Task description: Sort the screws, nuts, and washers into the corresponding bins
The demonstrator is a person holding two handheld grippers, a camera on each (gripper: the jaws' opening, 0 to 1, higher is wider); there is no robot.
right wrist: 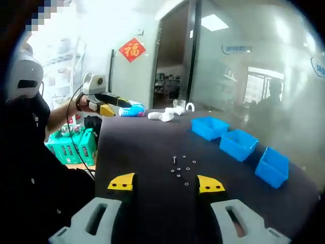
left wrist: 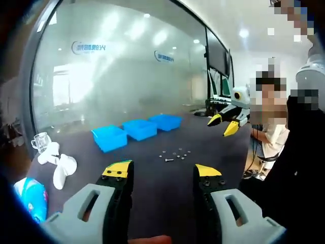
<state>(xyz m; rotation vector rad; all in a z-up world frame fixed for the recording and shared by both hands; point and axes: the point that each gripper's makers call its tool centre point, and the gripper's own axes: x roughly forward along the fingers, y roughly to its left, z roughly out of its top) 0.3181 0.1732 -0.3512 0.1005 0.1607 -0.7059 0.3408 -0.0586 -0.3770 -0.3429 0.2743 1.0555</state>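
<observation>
I hold my left hand-held gripper (left wrist: 163,174) released over the dark surface (left wrist: 167,203), jaws spread and nothing between them. The screws, nuts and washers (left wrist: 175,154) lie scattered just ahead of its tips, and the three blue bins (left wrist: 137,130) stand in a row beyond them, to the left. White objects (left wrist: 58,162) lie off to its left. My right hand-held gripper (right wrist: 166,183) is also released and carries nothing; the small parts sit just ahead of it (right wrist: 182,169), between its jaws in the view, with the bins (right wrist: 238,145) farther ahead to its right.
</observation>
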